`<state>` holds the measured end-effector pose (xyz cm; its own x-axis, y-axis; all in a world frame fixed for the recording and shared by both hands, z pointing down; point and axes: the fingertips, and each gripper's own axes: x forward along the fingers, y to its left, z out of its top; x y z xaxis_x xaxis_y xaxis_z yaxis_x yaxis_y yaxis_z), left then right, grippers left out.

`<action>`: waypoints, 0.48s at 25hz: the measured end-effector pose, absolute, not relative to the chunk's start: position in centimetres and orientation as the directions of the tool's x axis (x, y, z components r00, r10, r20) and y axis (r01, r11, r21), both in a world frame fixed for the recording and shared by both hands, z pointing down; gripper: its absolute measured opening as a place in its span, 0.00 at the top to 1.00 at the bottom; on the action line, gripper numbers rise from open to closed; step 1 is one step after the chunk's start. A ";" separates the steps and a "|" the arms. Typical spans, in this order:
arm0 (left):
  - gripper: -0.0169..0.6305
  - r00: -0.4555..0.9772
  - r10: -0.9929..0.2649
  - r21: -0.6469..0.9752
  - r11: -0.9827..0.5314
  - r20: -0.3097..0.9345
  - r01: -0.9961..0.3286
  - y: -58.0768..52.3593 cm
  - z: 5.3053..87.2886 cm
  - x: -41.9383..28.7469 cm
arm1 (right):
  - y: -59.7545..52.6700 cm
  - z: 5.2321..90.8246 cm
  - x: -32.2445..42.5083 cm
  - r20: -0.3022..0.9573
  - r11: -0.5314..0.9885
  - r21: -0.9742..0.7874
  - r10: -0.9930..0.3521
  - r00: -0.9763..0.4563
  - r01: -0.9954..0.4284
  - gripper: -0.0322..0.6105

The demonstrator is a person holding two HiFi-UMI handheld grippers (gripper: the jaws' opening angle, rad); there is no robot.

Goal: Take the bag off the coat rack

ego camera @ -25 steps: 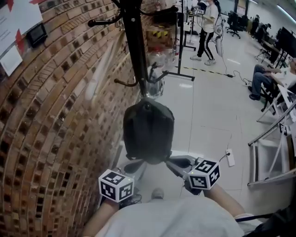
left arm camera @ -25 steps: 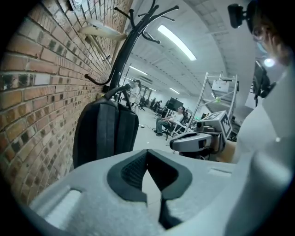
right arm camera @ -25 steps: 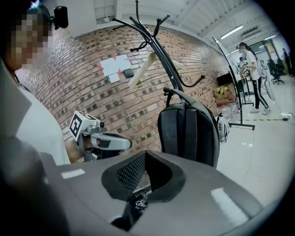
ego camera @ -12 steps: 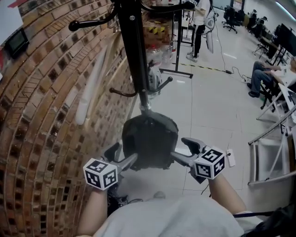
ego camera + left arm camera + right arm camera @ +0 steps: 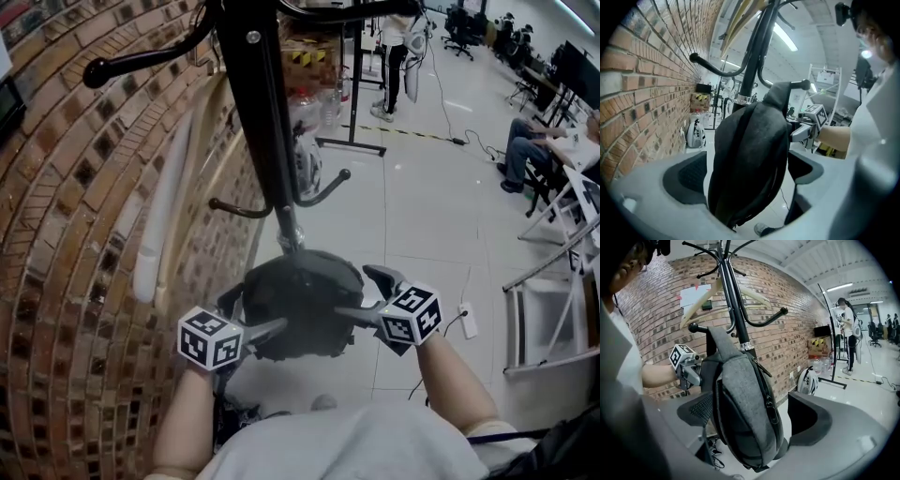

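Note:
A dark grey bag (image 5: pixel 302 302) hangs by its top strap from a low hook of the black coat rack (image 5: pixel 261 112). My left gripper (image 5: pixel 251 314) is at the bag's left side and my right gripper (image 5: pixel 361 293) at its right side. Both sets of jaws are opening and straddle the bag. In the left gripper view the bag (image 5: pixel 750 159) fills the gap between the pads (image 5: pixel 689 176), with space showing at the left pad. The right gripper view shows the bag's zipped side (image 5: pixel 745 413) between the pads (image 5: pixel 808 420), clear of the right one.
A brick wall (image 5: pixel 66 262) stands close on the left, with pale wooden hangers (image 5: pixel 173 178) against it. A white helmet (image 5: pixel 806 380) lies by the wall. A power strip (image 5: pixel 467 322) lies on the floor, a white frame (image 5: pixel 553 319) at right. People stand and sit farther off.
Both grippers rose from below the bag to its two sides. Their jaws went from shut to wide apart around it. The head view tilted closer to the rack.

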<state>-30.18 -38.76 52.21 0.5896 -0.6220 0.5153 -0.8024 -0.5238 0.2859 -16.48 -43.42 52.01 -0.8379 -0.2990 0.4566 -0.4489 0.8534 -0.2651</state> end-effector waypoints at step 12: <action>0.43 0.628 -0.615 0.354 -0.520 0.476 -0.778 -39.6 53.4 -29.4 | -43.5 54.4 -17.9 0.480 0.841 -0.307 -0.267 -0.836 -0.446 0.60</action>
<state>-29.38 -39.55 53.38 0.6281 -0.6154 0.4763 -0.7776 -0.5198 0.3537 -17.91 -43.45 54.41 -0.8356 -0.2673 0.4799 -0.4456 0.8408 -0.3074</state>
